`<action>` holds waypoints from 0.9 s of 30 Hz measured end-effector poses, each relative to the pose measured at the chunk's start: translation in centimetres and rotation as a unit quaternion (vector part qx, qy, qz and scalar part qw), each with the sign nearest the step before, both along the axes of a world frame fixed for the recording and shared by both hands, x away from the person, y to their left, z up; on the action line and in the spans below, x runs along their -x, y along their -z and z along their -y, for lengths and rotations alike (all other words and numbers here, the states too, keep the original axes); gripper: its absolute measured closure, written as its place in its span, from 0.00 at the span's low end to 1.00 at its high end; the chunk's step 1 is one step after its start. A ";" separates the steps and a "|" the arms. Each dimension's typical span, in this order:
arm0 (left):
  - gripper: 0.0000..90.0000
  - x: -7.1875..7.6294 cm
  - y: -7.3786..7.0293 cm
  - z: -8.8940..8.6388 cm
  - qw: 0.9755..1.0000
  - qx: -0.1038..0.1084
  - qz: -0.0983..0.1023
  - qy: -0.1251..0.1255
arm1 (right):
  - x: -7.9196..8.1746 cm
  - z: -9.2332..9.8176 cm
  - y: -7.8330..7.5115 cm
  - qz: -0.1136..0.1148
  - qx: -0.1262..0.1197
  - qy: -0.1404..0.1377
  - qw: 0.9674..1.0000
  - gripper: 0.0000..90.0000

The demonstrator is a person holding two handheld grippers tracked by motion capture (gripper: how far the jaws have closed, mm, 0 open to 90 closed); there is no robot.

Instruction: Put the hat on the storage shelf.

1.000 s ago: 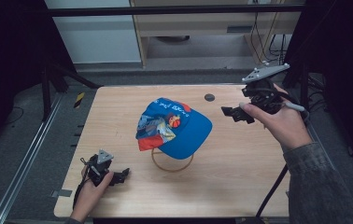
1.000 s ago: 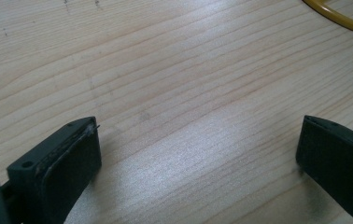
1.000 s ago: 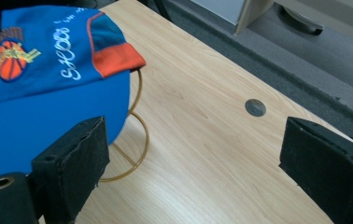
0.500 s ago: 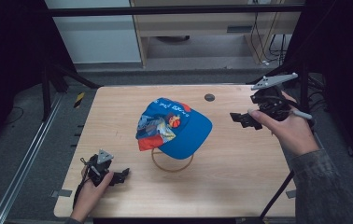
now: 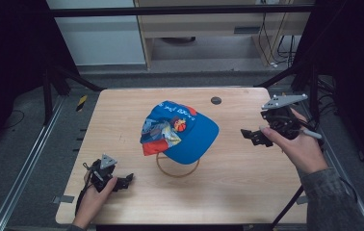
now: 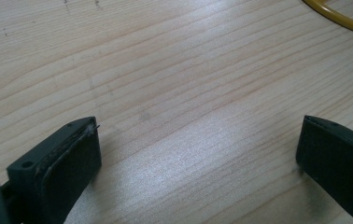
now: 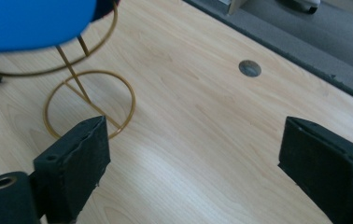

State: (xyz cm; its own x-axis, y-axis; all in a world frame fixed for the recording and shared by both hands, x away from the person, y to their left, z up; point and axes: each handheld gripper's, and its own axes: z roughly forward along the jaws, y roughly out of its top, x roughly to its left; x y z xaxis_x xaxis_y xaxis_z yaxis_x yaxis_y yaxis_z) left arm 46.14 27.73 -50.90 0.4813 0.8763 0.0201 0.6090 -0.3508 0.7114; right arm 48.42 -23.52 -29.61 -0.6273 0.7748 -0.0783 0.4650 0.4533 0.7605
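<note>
Blue cap [image 5: 189, 137] on gold wire stand [image 5: 177, 166], brim toward table's right; left gripper [image 5: 122, 182] & right gripper [image 5: 254, 136] both spread, empty.

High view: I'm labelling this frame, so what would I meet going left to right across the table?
Left claw held low at the table's near-left corner → blue printed baseball cap perched on a gold wire stand → right claw held up near the right edge of the light wooden table.

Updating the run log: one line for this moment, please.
left gripper: open, near table edge | right gripper: open, raised | cap: on wire stand
</note>
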 end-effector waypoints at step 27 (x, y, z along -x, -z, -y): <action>0.00 0.0 0.0 0.0 1.000 0.000 0.000 0.000 | 0.2 0.4 12.6 -0.070 0.000 0.027 0.997 0.17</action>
State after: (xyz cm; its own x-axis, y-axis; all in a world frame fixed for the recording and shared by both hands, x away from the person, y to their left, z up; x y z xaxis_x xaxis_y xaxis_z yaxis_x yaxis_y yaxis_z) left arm 46.14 27.73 -50.90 0.4812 0.8764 0.0201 0.6088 -0.3506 0.7116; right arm 48.19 -23.91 -42.18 -0.5898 0.8075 0.0075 0.5903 0.4248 0.6864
